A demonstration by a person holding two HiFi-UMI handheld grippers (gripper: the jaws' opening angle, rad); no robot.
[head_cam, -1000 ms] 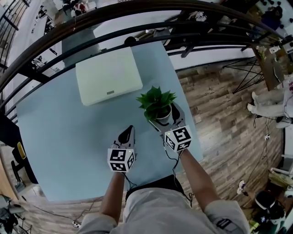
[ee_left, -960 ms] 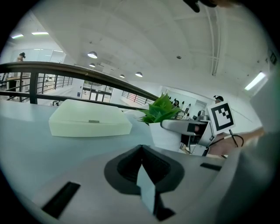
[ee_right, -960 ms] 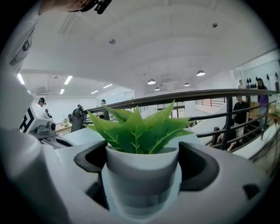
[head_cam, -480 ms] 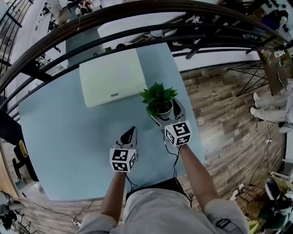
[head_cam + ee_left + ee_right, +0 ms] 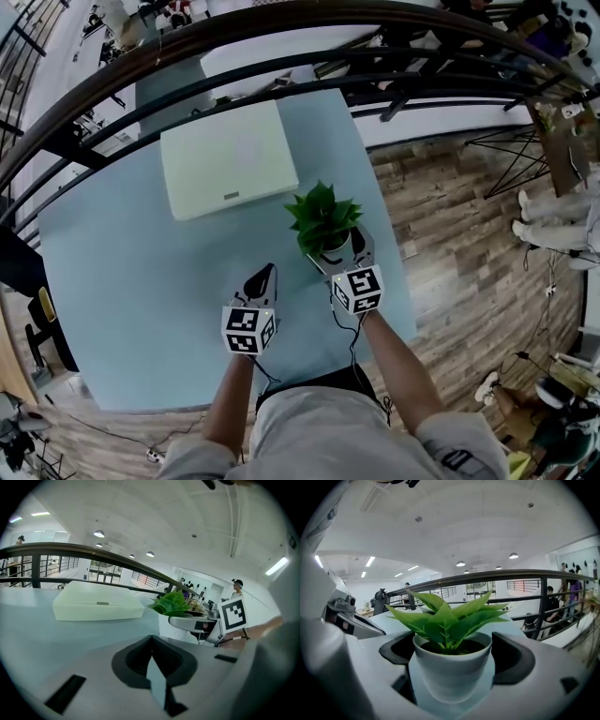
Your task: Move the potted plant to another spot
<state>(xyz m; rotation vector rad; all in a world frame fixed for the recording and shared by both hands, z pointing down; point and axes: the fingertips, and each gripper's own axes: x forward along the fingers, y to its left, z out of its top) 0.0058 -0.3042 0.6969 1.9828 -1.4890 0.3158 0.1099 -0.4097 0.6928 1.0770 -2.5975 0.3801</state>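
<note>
Potted plant (image 5: 323,216), green leaves in a small white pot, sits between the jaws of the right gripper (image 5: 335,249), which clasp the pot on both sides just under its rim. It is over the right part of the light blue table (image 5: 141,272), near the table's right edge; whether the pot rests on the top or is lifted I cannot tell. The left gripper (image 5: 152,660) is beside it to the left, low over the table, jaws pressed together with nothing between them. A flat white box (image 5: 228,157) lies farther back, apart from the plant.
</note>
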